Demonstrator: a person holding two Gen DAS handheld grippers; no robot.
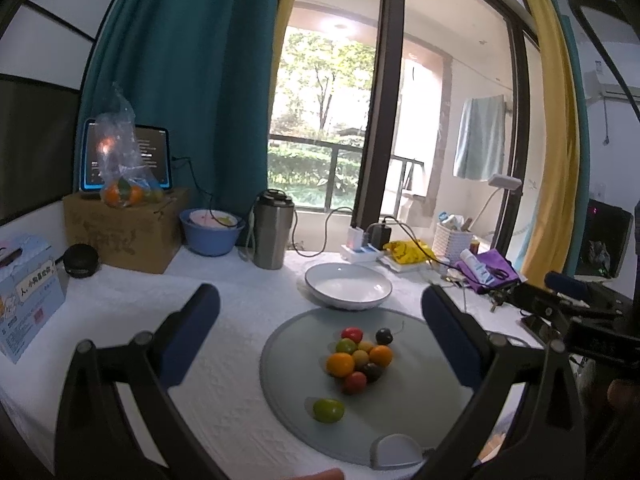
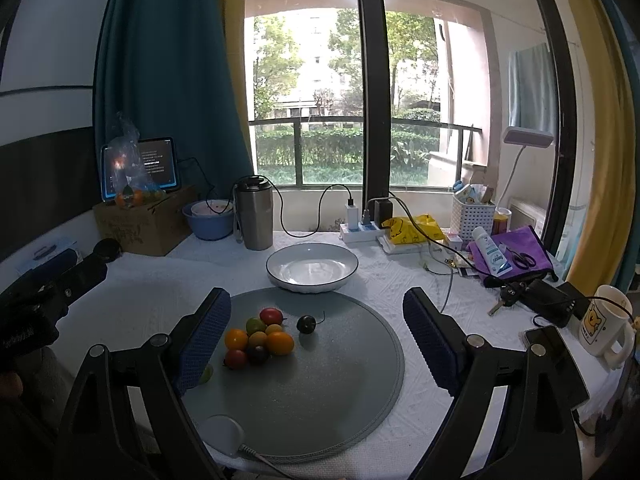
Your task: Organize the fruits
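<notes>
Cherry tomatoes [image 1: 358, 358] sit bunched in a small pile on the round grey mat [image 1: 420, 412], mixed red, orange, yellow, green and dark ones, touching each other; one green tomato [image 1: 328, 410] lies apart nearer the camera, one dark stemmed one [image 2: 306, 324] just off the pile's far side. White bowl [image 2: 312, 267] is empty and parked just beyond the mat's far edge, likely the drop target, placed so a short carry forward from the pile reaches it. Left gripper [image 1: 320, 332] hangs above the tabletop [image 1: 224, 360] with fingers spread wide, nothing between them, pile roughly centred in the gap, so it looks lined up for a first pick. Right gripper [image 2: 316, 336] is likewise wide apart and empty, pile sitting toward its left finger [image 2: 204, 340], which partly hides the loose green tomato. Sorting looks not yet started: bowl bare, all fruit on the mat. Risk: tomatoes are round and packed, so pinching one may roll the neighbours; loose outliers look easier first. Clutter at back (steel flask [image 2: 254, 216], power strip [image 2: 362, 230], mug [image 2: 604, 324]) is well clear of the work zone
</notes>
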